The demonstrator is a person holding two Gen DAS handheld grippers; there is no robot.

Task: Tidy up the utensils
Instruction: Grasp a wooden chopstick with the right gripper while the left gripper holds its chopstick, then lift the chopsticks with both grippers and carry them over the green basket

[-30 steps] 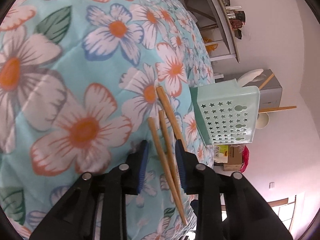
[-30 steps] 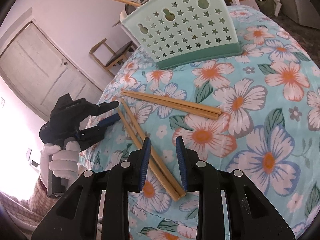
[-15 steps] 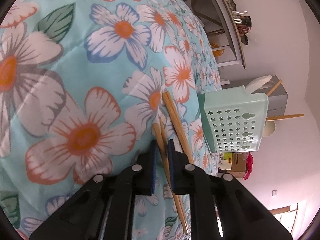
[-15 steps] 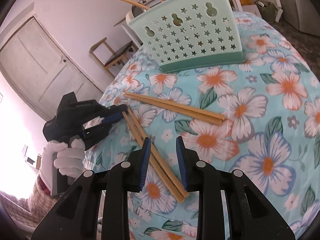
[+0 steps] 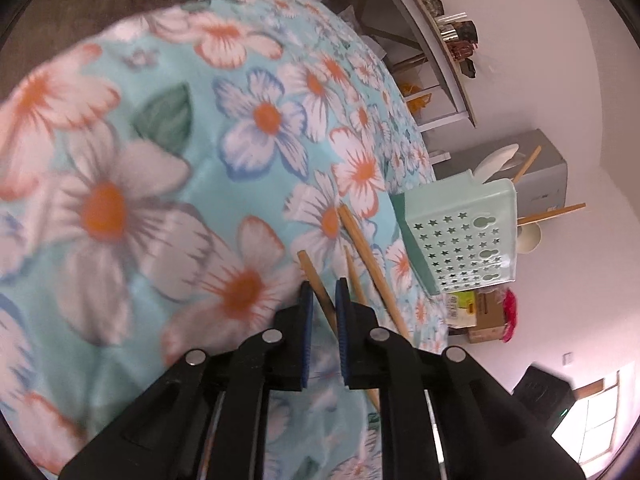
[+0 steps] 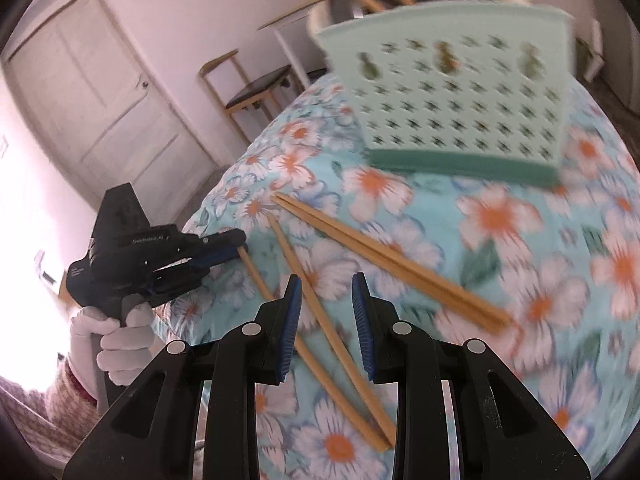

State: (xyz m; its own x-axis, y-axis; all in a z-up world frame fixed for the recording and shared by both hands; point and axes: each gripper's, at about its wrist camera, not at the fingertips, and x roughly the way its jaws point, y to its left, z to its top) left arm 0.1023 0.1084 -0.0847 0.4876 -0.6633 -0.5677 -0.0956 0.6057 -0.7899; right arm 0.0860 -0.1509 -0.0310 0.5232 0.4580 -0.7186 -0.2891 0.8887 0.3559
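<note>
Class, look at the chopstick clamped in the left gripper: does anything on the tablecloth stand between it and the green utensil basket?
The left gripper is shut on one chopstick. Between it and the green utensil basket, other chopsticks lie flat on the tablecloth. They are low, so lifting should clear them. Nothing taller is visible.

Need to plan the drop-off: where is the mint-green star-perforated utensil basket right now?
The mint-green star-perforated plastic basket stands at the floral tablecloth's far edge, beyond the wooden chopstick pair.

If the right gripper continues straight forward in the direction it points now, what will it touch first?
Probably the loose chopstick lying between the open jaws of the right gripper, then the flowered cloth under it. The mint basket stands much farther; depth is unclear.
</note>
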